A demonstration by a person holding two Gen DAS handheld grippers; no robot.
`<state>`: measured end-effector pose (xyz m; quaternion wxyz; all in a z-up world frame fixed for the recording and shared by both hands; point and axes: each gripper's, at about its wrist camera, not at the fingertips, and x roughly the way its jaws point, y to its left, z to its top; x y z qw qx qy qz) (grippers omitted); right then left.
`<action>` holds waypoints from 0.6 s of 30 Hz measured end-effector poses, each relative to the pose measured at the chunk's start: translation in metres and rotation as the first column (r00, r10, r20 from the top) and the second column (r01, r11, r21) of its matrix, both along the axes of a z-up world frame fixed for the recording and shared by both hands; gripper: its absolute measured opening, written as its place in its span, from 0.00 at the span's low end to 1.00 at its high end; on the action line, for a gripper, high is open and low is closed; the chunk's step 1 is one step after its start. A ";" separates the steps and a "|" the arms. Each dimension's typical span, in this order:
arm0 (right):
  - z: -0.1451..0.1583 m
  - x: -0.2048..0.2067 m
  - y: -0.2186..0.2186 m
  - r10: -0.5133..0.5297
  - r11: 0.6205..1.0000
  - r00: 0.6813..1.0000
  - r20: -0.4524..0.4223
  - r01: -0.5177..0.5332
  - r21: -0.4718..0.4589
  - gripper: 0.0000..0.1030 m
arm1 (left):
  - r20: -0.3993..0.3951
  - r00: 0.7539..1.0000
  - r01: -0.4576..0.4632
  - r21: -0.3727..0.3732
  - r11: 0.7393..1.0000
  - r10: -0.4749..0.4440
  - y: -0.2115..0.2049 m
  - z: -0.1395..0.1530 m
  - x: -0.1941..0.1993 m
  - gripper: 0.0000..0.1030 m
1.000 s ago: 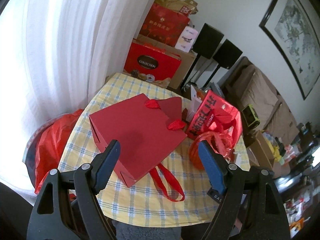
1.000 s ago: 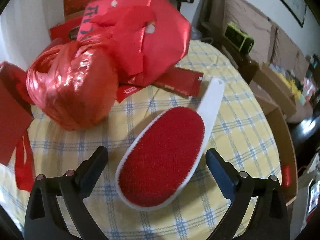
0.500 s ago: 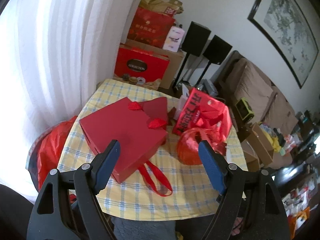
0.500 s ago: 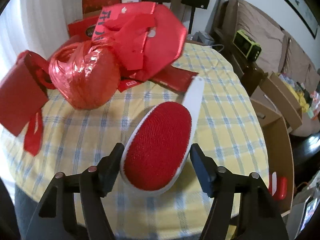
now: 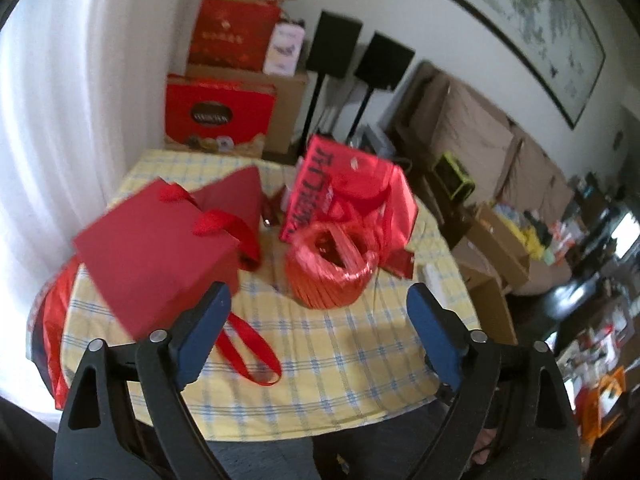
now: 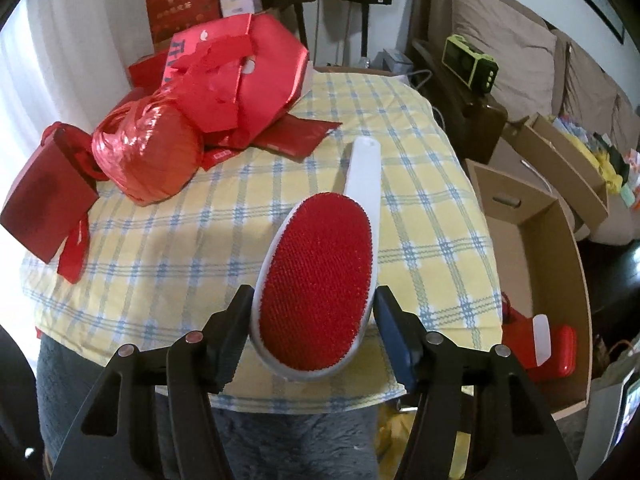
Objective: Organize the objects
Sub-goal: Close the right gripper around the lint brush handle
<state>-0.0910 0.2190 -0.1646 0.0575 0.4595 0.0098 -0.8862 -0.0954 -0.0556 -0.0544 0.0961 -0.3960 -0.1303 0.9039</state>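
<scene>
A lint brush (image 6: pixel 316 280) with a red pad and white handle is clamped by its head in my right gripper (image 6: pixel 314 296), whose jaws are closing on it. The brush hangs above the yellow checked tablecloth (image 6: pixel 200 240) near the front edge. Farther back lie a red raffia ball (image 6: pixel 148 156), a shiny red bag (image 6: pixel 240 76) and a dark red gift bag (image 6: pixel 40 204). My left gripper (image 5: pixel 316 312) hovers over the front of the tablecloth (image 5: pixel 340 344) with its jaws opening and nothing between them. The gift bag (image 5: pixel 160 256) is ahead on its left and the raffia ball (image 5: pixel 332 272) straight ahead.
An open cardboard box (image 6: pixel 532 240) with a red case stands on the floor right of the table. Red gift boxes (image 5: pixel 220 116) are stacked by the curtain behind it. A red plastic bag (image 5: pixel 56 320) hangs at the table's left edge. A sofa and a green radio (image 6: pixel 472 60) are at the right.
My right gripper shut on the brush head and lifted the brush off the cloth, drawing back toward the front edge. My left gripper pulled back and shifted right, and its jaws widened.
</scene>
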 end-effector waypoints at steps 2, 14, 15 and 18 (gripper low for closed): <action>-0.002 -0.001 0.003 0.006 1.000 1.000 -0.005 -0.006 -0.014 0.60 | 0.013 0.999 0.034 -0.040 0.999 -0.033 0.021 -0.013 -0.009 0.90; -0.005 -0.009 0.009 0.025 0.998 0.999 -0.025 -0.026 -0.057 0.69 | 0.003 0.998 0.054 -0.243 0.969 -0.055 0.086 -0.083 -0.041 0.92; -0.005 -0.009 0.009 0.025 0.998 0.999 -0.024 -0.027 -0.056 0.70 | -0.006 0.999 0.041 -0.248 0.968 -0.044 0.088 -0.085 -0.043 0.94; -0.007 -0.011 0.012 0.028 0.997 1.000 -0.011 -0.029 -0.075 0.70 | -0.046 0.999 -0.005 -0.266 0.964 -0.007 0.094 -0.089 -0.056 1.00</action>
